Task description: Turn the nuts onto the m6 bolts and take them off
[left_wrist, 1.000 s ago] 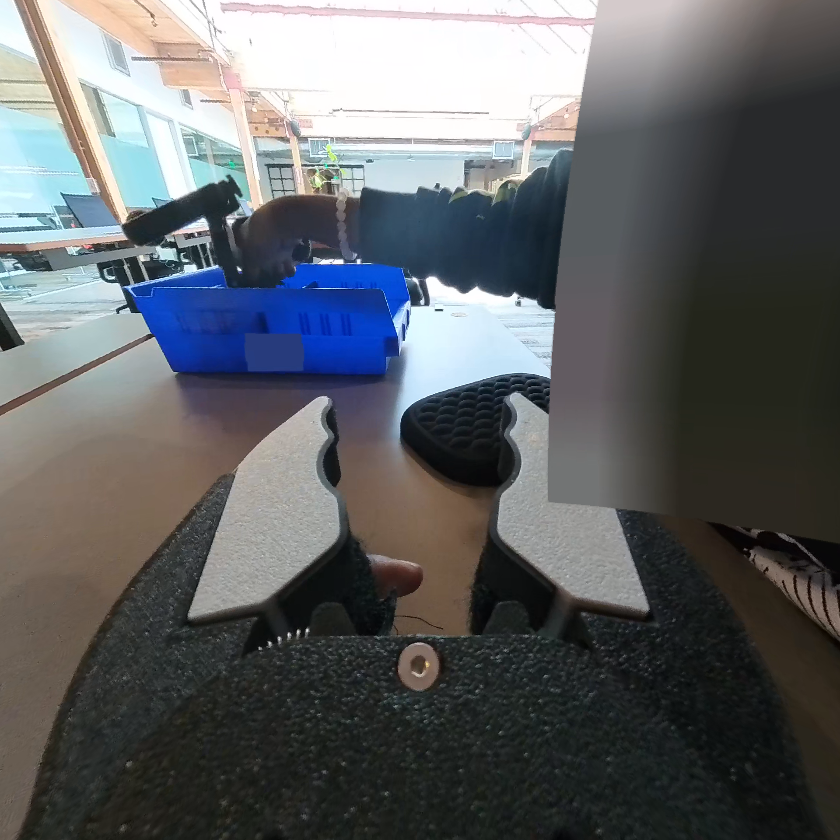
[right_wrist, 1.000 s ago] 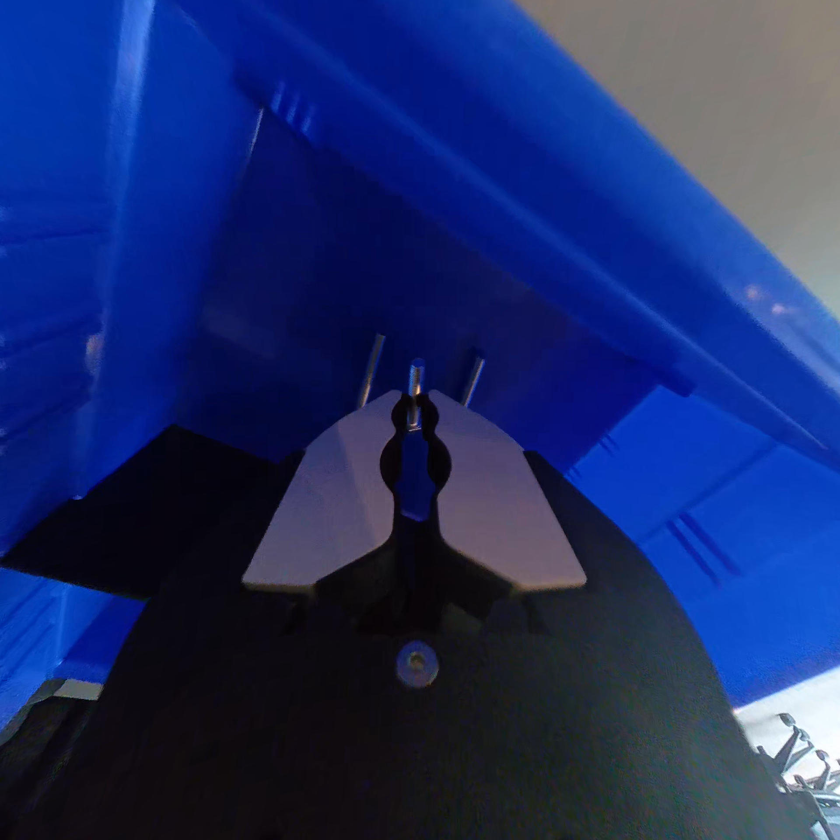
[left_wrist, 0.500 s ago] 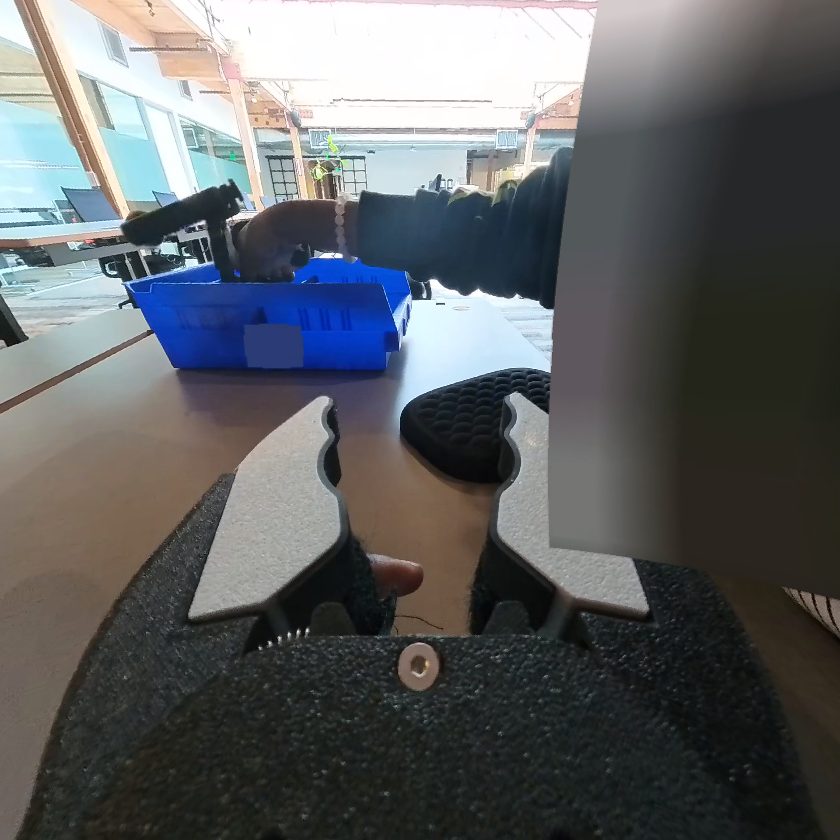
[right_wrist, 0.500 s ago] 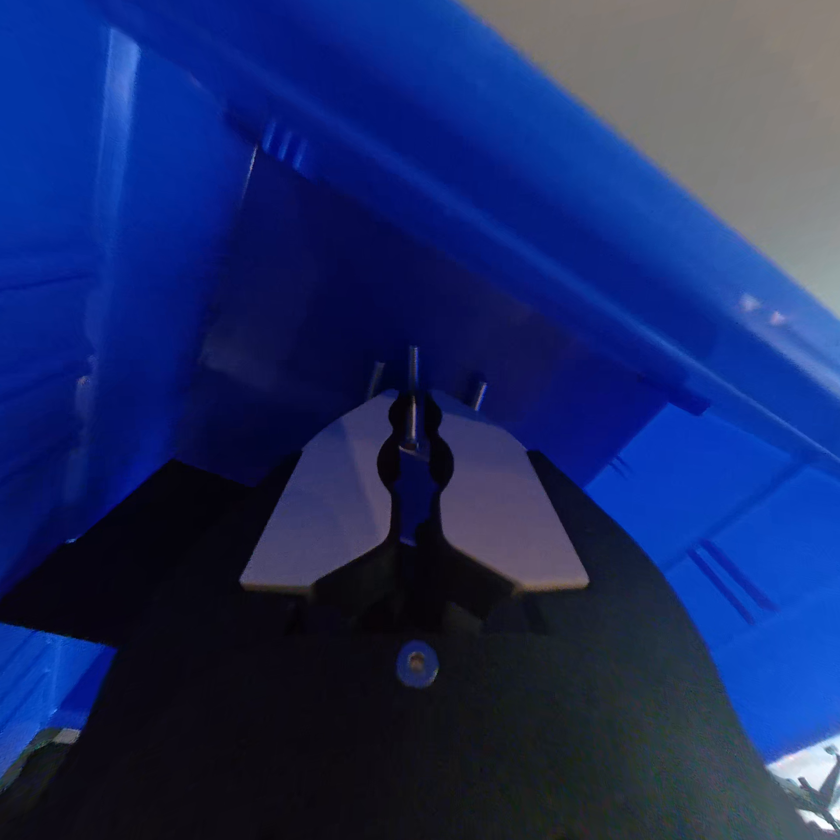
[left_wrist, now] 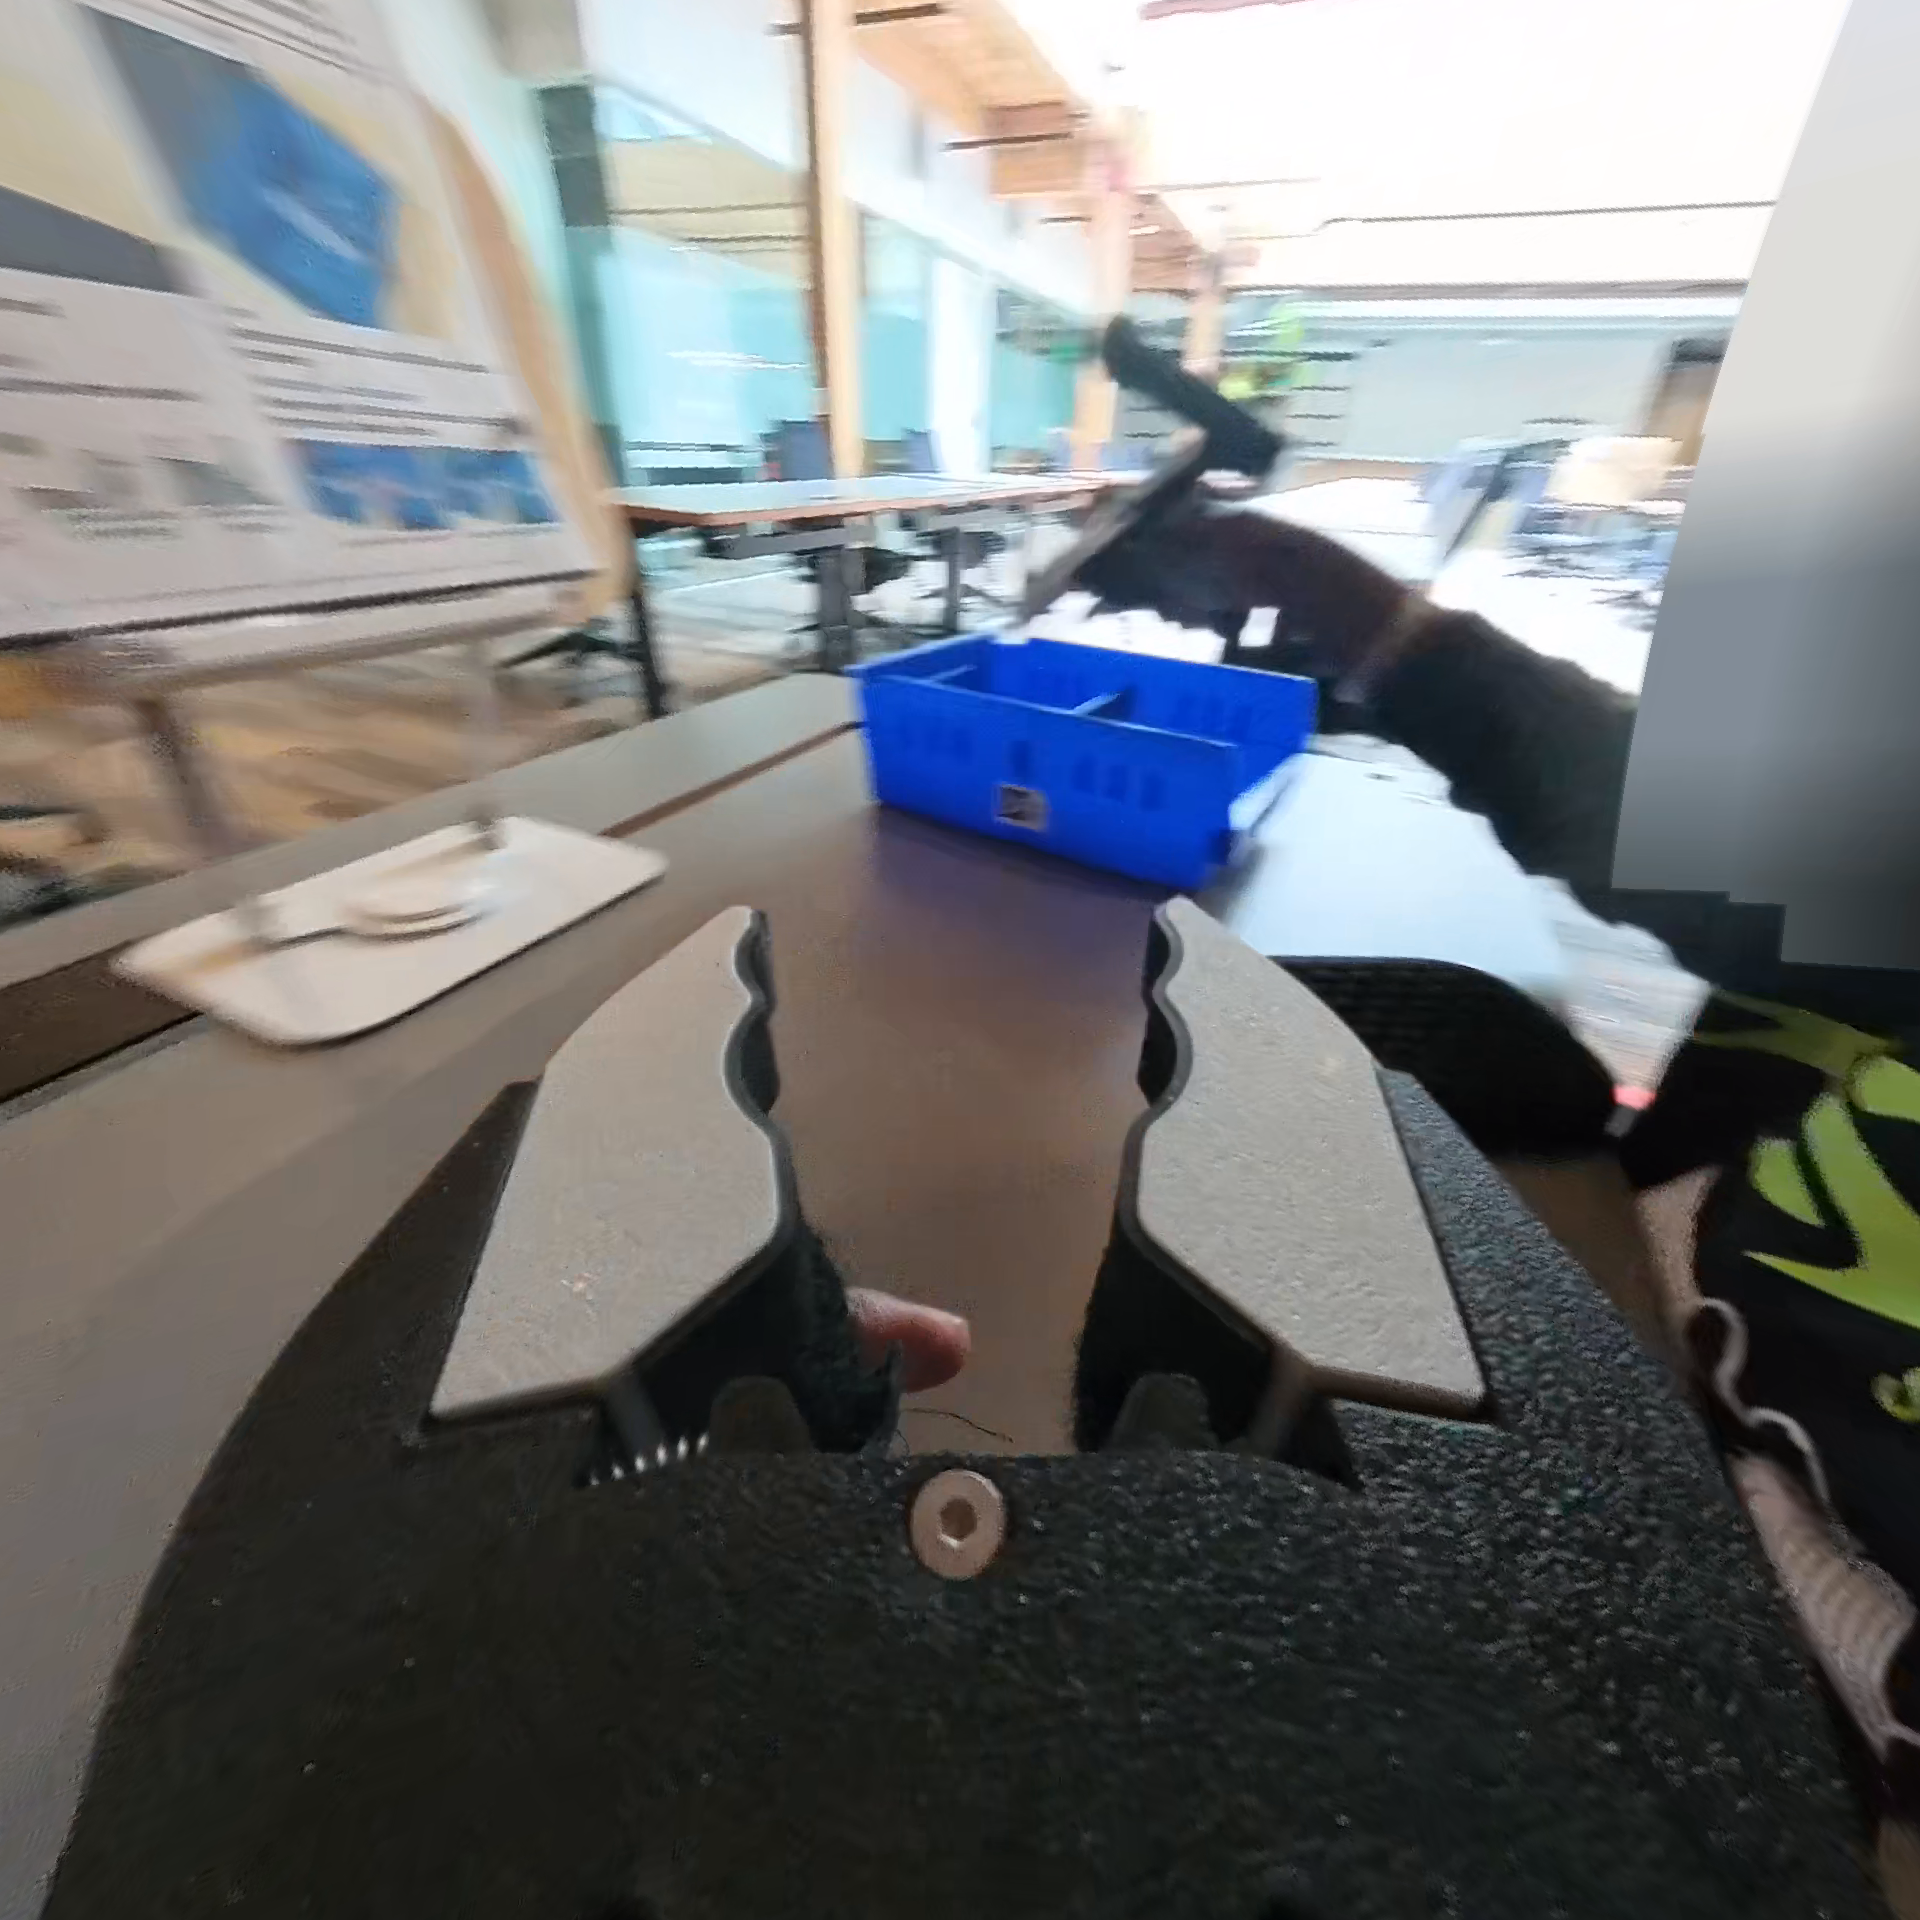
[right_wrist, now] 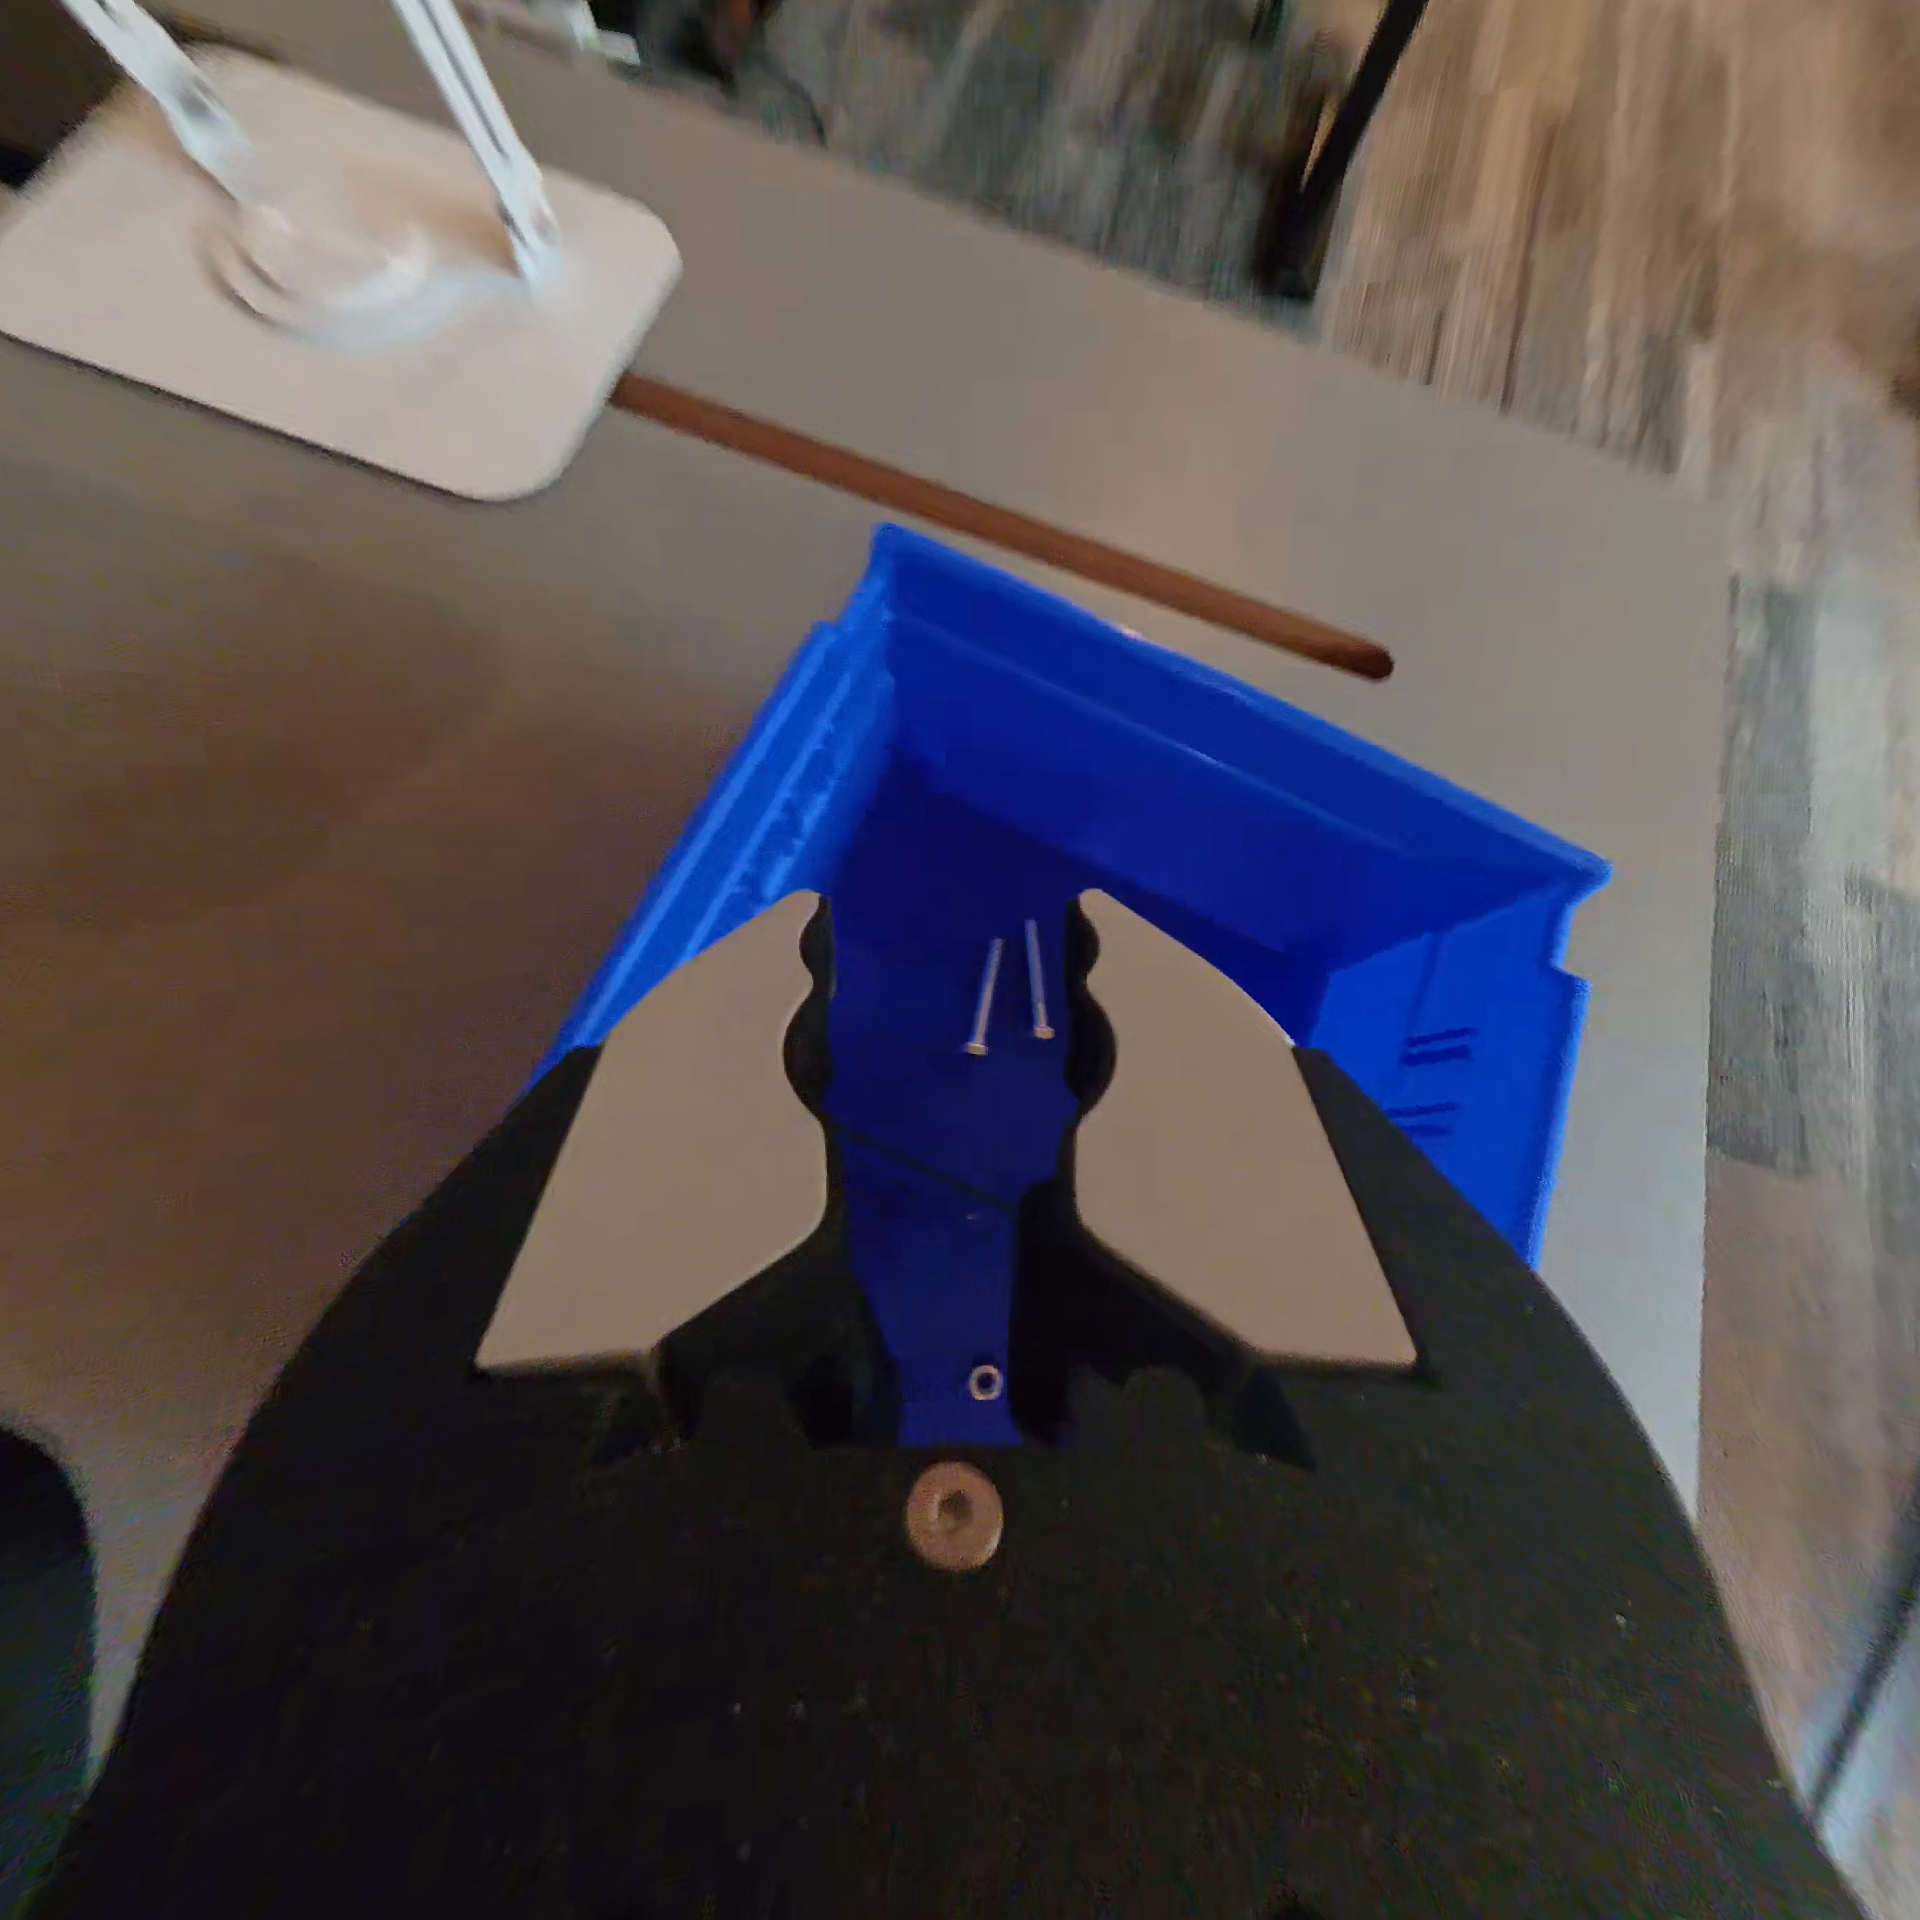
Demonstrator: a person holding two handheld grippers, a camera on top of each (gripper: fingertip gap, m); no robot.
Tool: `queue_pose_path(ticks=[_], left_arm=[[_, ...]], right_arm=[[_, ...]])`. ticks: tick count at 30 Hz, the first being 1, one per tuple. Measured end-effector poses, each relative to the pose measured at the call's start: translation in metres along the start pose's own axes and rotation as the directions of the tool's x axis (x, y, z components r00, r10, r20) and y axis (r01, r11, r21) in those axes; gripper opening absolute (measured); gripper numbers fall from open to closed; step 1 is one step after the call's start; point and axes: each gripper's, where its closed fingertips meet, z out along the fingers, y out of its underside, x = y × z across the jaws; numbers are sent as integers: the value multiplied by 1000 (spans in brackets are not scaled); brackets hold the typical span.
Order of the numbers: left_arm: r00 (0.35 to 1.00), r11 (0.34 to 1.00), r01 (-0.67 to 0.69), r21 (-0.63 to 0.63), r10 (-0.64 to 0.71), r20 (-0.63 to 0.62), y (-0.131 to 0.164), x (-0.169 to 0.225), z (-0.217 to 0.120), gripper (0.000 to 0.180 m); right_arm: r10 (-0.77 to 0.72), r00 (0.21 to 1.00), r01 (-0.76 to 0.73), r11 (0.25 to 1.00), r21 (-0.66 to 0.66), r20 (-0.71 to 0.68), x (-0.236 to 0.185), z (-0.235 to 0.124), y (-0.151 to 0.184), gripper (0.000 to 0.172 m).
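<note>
Now the right tongs point(right_wrist: 951, 914) are seen lifted above the blue bin point(right_wrist: 1195, 748), where half a second ago they were down inside it, nearly shut around a thin metal pin. Their fingers are parted to a moderate gap and nothing is gripped. Two bolts point(right_wrist: 1008, 992) are seen lying side by side on the bin floor, below and between the fingertips, apart from both pads. One nut point(right_wrist: 983, 1383) is seen on the bin floor nearer the base of the fingers.

The left tongs point(left_wrist: 956, 925) are spread wide as before, with only bare table point(left_wrist: 935, 1039) between the fingers. Their view has swung: a pale flat base plate point(left_wrist: 395, 935) is now seen ahead to their left, and the bin point(left_wrist: 1081, 758) is straight ahead, well apart.

Only the left view shows the right tongs point(left_wrist: 1174, 436) from outside, raised above the bin's far side on a dark sleeve point(left_wrist: 1455, 686), and the bin's inner dividers. Only the right view shows the bolts and nut.
</note>
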Motion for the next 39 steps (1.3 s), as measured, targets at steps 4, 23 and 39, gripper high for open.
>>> queue_pose_path(ticks=[4,23,39], left_arm=[[959,1000,25,0,-24,282,-32,-54,-73,65],[477,732,611,-302,-35,878,90,-264,-238,47],[445,559,728,-396,54,894,144,-282,-228,23]], right_arm=[[-17,999,13,993,115,27,-28,-33,0,42],[-239,970,239,930,279,-35,-116,-132,-4,42],[-291,954,297,901,315,-67,-127,-149,-9,41]])
